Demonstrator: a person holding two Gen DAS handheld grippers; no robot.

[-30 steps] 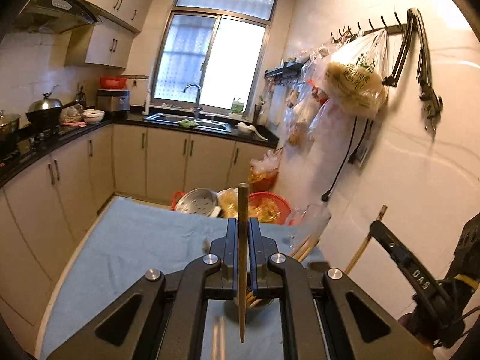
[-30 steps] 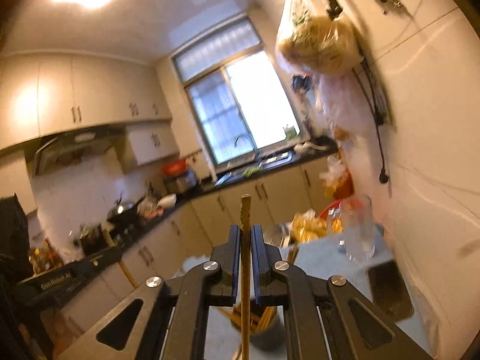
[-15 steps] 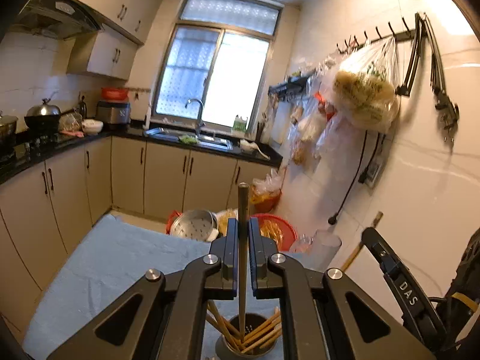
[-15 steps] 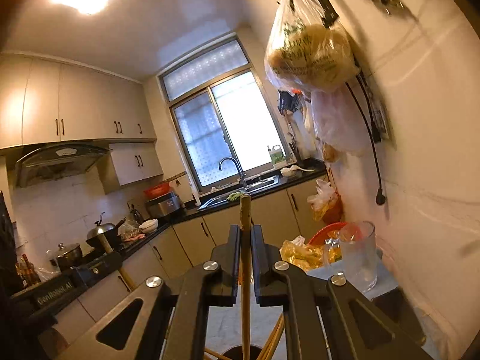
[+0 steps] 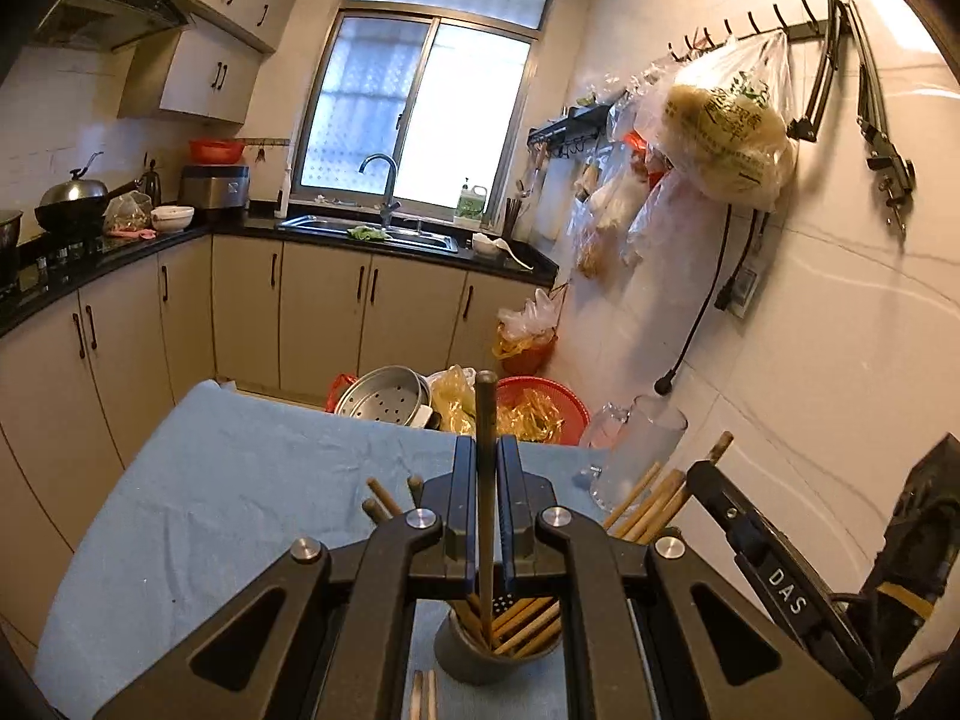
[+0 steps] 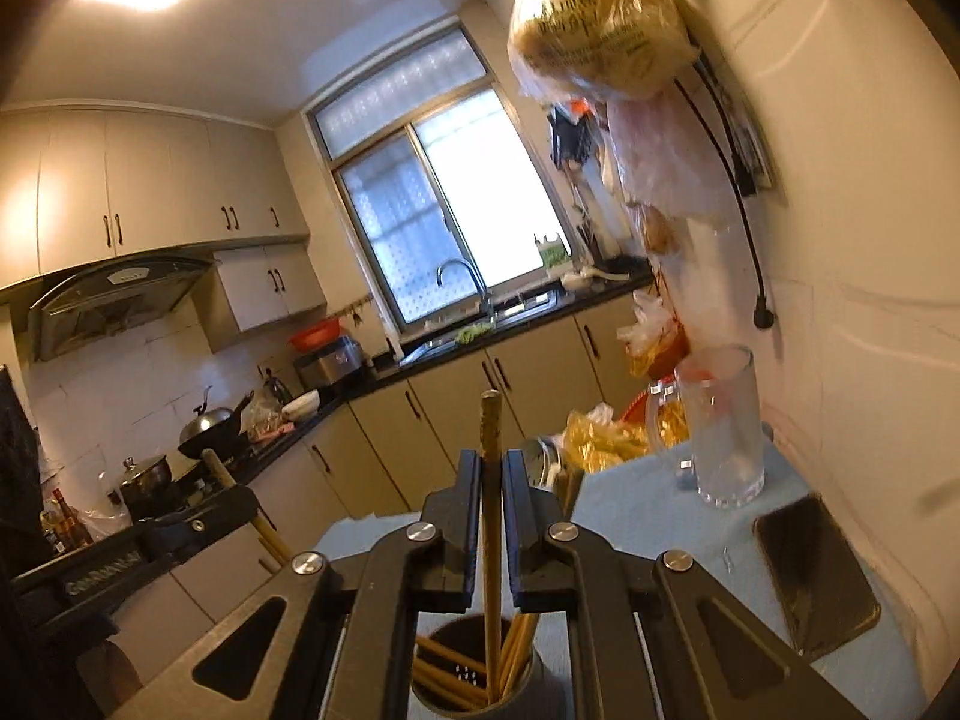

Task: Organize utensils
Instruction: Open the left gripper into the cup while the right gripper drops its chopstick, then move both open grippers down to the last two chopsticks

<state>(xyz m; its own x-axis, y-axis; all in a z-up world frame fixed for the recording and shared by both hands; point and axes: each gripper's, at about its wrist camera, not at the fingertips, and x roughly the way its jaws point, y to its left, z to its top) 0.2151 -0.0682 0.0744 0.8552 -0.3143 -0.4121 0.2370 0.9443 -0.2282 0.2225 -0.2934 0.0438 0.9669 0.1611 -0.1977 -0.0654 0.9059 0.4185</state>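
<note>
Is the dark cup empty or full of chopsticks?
Not empty: the dark cup holds many wooden chopsticks leaning inside.

A home kitchen, it seems: sink (image 5: 384, 234) under window (image 5: 414, 108), wok (image 5: 72, 204) on stove, range hood (image 6: 114, 300).

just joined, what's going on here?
A person is sorting chopsticks into a dark cup on a table with a blue cloth. Each hand-held claw is shut on one upright chopstick: the left claw holds a dark one, the right claw a lighter wooden one. Both lower ends reach down into the cup, among the chopsticks already in it. Neither is released yet.
</note>
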